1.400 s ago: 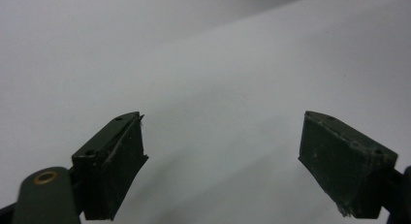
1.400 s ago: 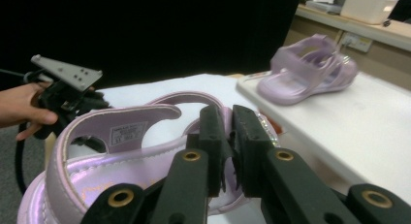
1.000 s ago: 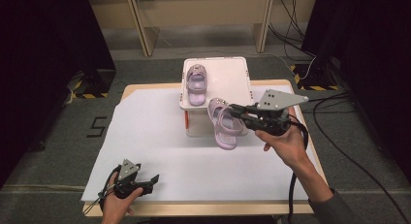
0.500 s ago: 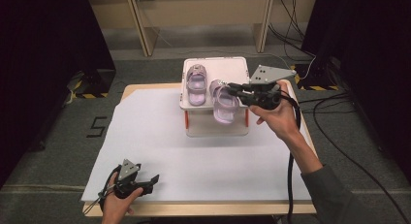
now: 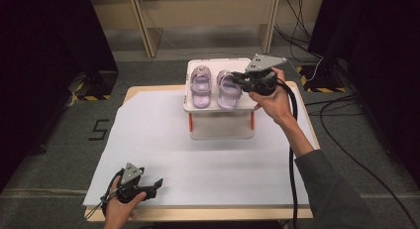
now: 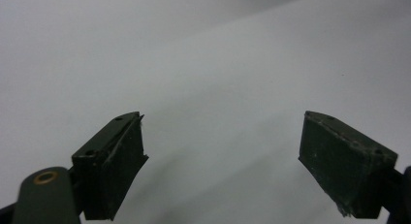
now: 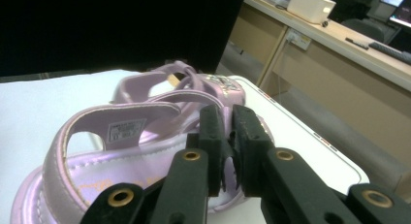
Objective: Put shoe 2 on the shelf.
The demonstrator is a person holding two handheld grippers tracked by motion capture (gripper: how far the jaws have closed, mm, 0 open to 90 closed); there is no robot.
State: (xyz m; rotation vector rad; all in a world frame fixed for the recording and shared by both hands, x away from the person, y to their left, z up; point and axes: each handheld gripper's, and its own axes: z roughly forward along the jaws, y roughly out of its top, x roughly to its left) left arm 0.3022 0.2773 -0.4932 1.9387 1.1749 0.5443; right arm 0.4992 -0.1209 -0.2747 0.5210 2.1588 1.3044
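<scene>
Two lilac child's sandals lie side by side on a white raised platform (image 5: 245,106) at the table's far side. The left sandal (image 5: 200,84) lies free. My right gripper (image 5: 237,81) is shut on the side strap of the right sandal (image 5: 228,90). In the right gripper view the jaws pinch that right sandal (image 7: 92,156) with the left sandal (image 7: 167,74) behind it on the platform (image 7: 300,136). Whether the held sandal rests fully on the platform I cannot tell. My left gripper (image 5: 151,184) stays open low at the near left, over the white sheet (image 6: 218,64).
A white sheet (image 5: 163,140) covers the wooden table (image 5: 130,92). The platform stands on short legs with red marks (image 5: 190,121). A black cable (image 5: 291,164) trails from the right gripper along the person's forearm. Dark curtains flank the table on both sides.
My right gripper carried the right sandal from in front of the platform up and back onto its top, beside the left sandal. The left gripper has stayed still.
</scene>
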